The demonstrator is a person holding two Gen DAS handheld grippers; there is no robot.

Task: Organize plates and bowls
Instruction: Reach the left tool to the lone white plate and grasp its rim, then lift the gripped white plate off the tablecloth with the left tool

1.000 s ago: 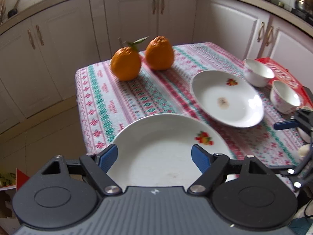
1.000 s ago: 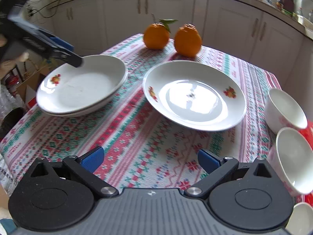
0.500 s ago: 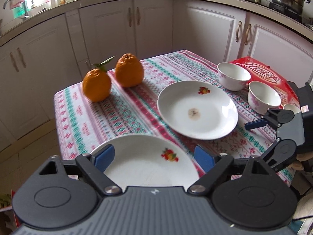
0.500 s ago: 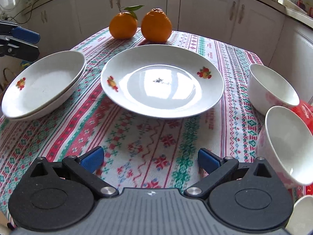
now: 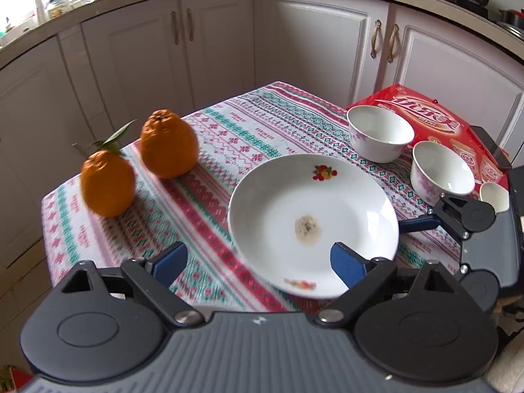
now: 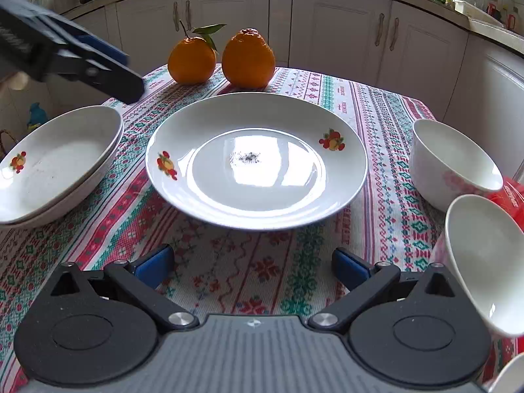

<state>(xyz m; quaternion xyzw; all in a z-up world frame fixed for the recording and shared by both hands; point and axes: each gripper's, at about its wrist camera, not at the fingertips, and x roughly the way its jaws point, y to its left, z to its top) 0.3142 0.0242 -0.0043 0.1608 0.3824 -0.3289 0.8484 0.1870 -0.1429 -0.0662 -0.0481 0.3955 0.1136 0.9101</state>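
The table (image 6: 229, 275) wears a patterned cloth. On it lie a single plate (image 6: 255, 160), two stacked plates (image 6: 55, 163) (left), two oranges (image 6: 222, 57) behind, two bowls (image 6: 458, 177) and a red packet (image 5: 425, 121).

Bare tablecloth (image 6: 242, 271) lies between the right gripper (image 6: 252, 267) and the centre plate (image 6: 255, 160), giving open approach to its near rim. Flanking obstacles: stacked plates (image 6: 55, 163) on the left, two bowls (image 6: 452, 163) (image 6: 488, 262) close on the right (narrow gaps). Two oranges (image 6: 191, 59) (image 6: 249, 59) stand just beyond the far rim. The left gripper (image 5: 258, 262) hangs above the plate's left side.
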